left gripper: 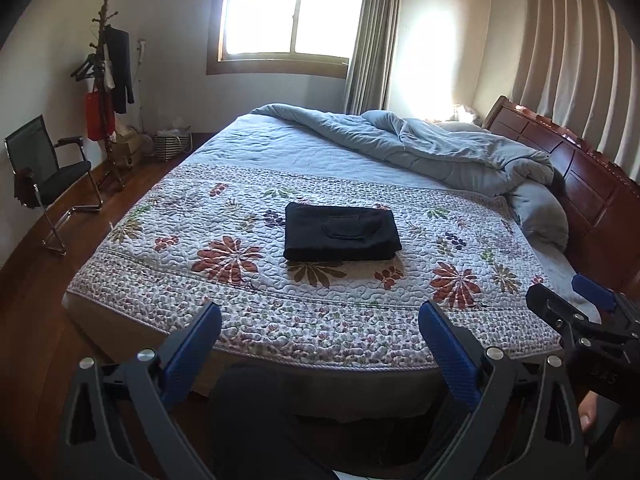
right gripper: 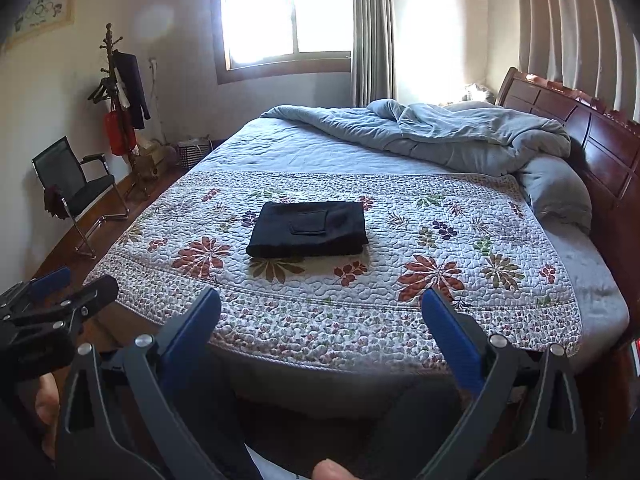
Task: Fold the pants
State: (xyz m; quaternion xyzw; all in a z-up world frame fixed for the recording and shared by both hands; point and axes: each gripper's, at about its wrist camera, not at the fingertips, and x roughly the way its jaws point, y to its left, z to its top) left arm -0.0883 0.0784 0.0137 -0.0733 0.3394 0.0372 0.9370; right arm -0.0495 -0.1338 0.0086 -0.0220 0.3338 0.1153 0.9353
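Folded black pants lie mid-quilt on the bed; near edge clear, both grippers' fingers apart, empty.

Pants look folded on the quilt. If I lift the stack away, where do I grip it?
Take the folded pants at the thick near edge, coming low from the bed's foot. All layers stack flush there, so one pinch probably catches them. Both grippers, left and right, are open.

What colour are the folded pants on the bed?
Black pants, with a patch pocket on top; clearest in the right wrist view.
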